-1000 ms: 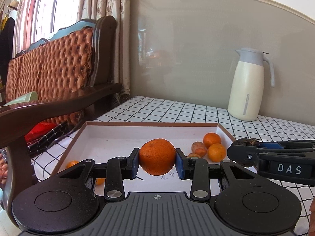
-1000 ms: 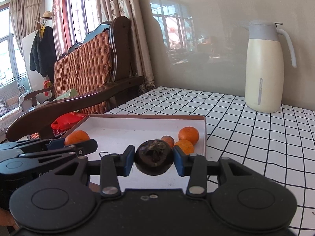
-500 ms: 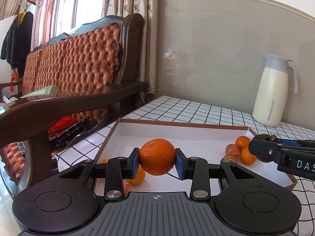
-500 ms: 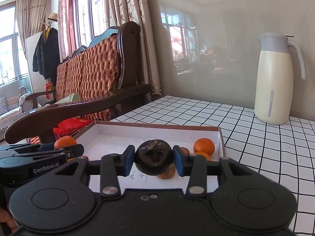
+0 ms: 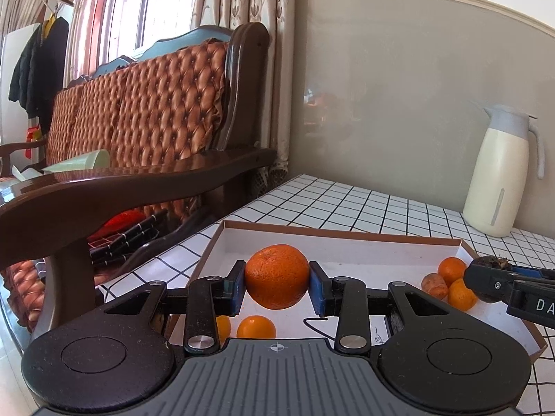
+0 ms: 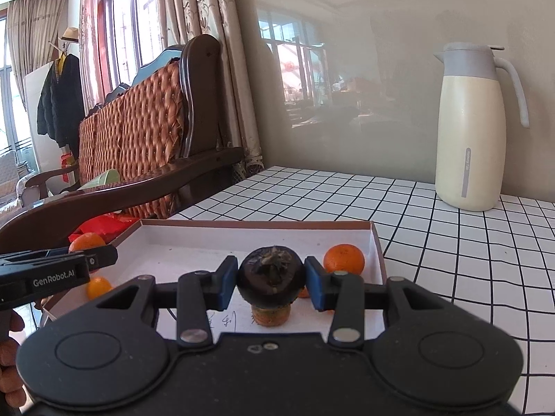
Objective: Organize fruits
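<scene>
You're holding fruit in both grippers, L & R, each over the white tray (image 5: 347, 246) on the checked desk (image 6: 451, 242).

L gripper (image 5: 277, 286): jaws clenched on a big orange (image 5: 276, 275), pads pressing its two sides, fruit hanging clear of the tray floor at centre frame. Below it, lower centre of the L view, two small oranges (image 5: 256, 327) are sitting in the tray's near-left corner, almost straight under the jaws.

R gripper (image 6: 271, 282): jaws clenched on a dark round fruit (image 6: 271, 277), dried calyx facing the cam; probably a mangosteen or similar, hard to tell at this res. It's hanging above the tray's right part. Directly under it in the R view a brownish-orange fruit (image 6: 270, 315) is peeking out, w/ a small orange (image 6: 344, 258) by the right wall, mid-right of frame. In the L view the R gripper is showing at the right edge, beside that same cluster.

What the next move turns on: each fruit is round, so no long axis to worry about; the matter is what's lying below. L hand is nearer the left-corner oranges, R hand nearer the right cluster. My read: you're sorting by kind, and the big orange is belonging w/ the left pair. A straight-down drop could land on fruit, so you're needing bare floor beside them.
</scene>
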Demonstrator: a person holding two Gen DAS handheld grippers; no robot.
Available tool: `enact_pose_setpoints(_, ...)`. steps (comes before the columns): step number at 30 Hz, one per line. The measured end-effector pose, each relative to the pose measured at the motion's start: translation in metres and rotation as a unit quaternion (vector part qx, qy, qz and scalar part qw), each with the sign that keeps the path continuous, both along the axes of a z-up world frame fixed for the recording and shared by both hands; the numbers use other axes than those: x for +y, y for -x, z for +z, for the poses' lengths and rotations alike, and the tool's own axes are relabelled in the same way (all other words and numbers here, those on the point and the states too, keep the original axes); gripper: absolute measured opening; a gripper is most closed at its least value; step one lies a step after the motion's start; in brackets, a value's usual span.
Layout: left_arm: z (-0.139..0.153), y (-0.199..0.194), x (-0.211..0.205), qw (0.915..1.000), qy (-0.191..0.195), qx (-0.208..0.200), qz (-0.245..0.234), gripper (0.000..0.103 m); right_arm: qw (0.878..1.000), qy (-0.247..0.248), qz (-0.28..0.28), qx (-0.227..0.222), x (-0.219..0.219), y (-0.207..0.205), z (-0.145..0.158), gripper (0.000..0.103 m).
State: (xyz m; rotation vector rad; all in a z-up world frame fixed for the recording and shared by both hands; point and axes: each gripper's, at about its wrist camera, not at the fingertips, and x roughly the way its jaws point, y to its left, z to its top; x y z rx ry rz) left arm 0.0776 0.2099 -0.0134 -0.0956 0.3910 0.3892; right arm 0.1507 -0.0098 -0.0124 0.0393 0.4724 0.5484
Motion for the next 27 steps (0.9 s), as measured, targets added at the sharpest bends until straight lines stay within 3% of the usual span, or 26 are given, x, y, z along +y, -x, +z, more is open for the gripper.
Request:
enact_pose_setpoints(17, -0.005, -0.012, 0.007, 0.9999, 0.009, 0.004, 0.013, 0.038, 0.999, 0.017, -0.034, 0.011, 0.0, -0.011, -0.009, 0.037)
enact_pose_setpoints(19, -0.003, -0.014, 0.008, 0.9997, 0.008, 0.006, 0.023, 0.072, 0.998, 0.011, -0.054, 0.005, -0.003, -0.01, -0.007, 0.08)
enact_pose_setpoints(20, -0.001, -0.011, 0.009, 0.9993, 0.014, -0.002, 0.034, 0.102, 0.998, -0.006, -0.067, -0.01, -0.008, -0.006, -0.004, 0.088)
enact_pose_setpoints(21, 0.004, -0.005, 0.01, 0.9985, 0.017, -0.027, 0.044, 0.103, 0.996, -0.019, -0.082, -0.032, -0.013, -0.001, 0.002, 0.095)
enact_pose_setpoints(23, 0.011, 0.002, 0.009, 0.9978, 0.014, -0.051, 0.04, 0.103, 0.992, -0.045, -0.092, -0.079, -0.022, 0.009, 0.014, 0.097)
enact_pose_setpoints(27, 0.015, 0.003, 0.009, 0.9979, 0.009, -0.051, 0.038, 0.103, 0.984, -0.096, -0.089, -0.124, -0.038, 0.019, 0.027, 0.097)
